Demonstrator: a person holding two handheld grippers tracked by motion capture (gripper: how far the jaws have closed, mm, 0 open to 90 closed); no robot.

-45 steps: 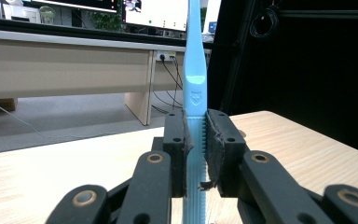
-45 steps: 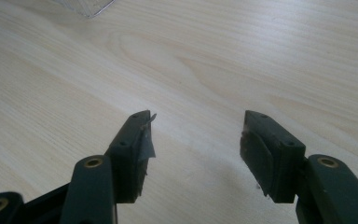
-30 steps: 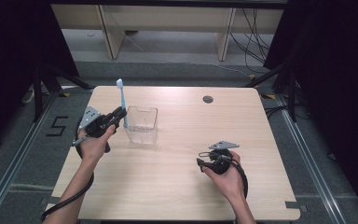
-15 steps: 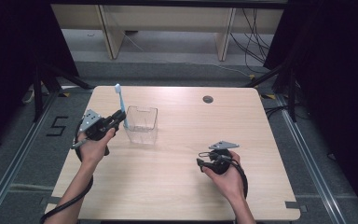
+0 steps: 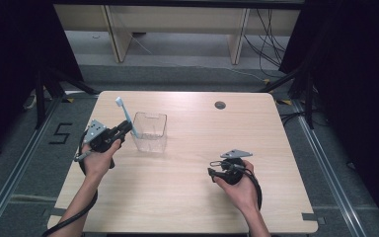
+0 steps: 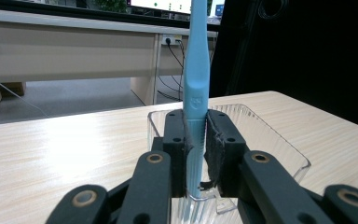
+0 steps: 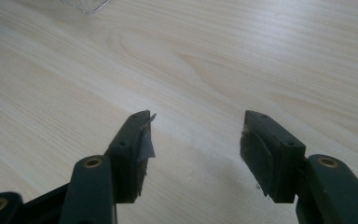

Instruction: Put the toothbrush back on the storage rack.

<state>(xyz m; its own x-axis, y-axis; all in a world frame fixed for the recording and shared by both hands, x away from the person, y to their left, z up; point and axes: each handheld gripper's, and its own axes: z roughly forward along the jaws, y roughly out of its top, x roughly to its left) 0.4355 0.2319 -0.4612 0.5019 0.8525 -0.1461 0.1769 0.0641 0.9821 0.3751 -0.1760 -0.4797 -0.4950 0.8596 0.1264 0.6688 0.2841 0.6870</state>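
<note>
A light blue toothbrush (image 5: pixel 126 114) stands nearly upright, head up, with my left gripper (image 5: pixel 123 129) shut on its handle. In the left gripper view the handle (image 6: pixel 195 98) rises between the two black pads, just before the near rim of a clear plastic box (image 6: pixel 265 135). That clear box (image 5: pixel 150 132) sits on the table right of the left gripper. My right gripper (image 5: pixel 216 167) rests low on the table at the right, jaws wide apart. In the right gripper view my right gripper (image 7: pixel 193 140) has bare wood between its fingers.
The light wooden table (image 5: pixel 187 197) has a round cable hole (image 5: pixel 220 104) near its far edge. A corner of the clear box (image 7: pixel 86 5) shows at the top of the right gripper view. Dark curtains and metal frame legs flank the table.
The left hand has drifted slightly toward the near side with the toothbrush, whose head now leans a little more to the left. The right hand has kept still.
</note>
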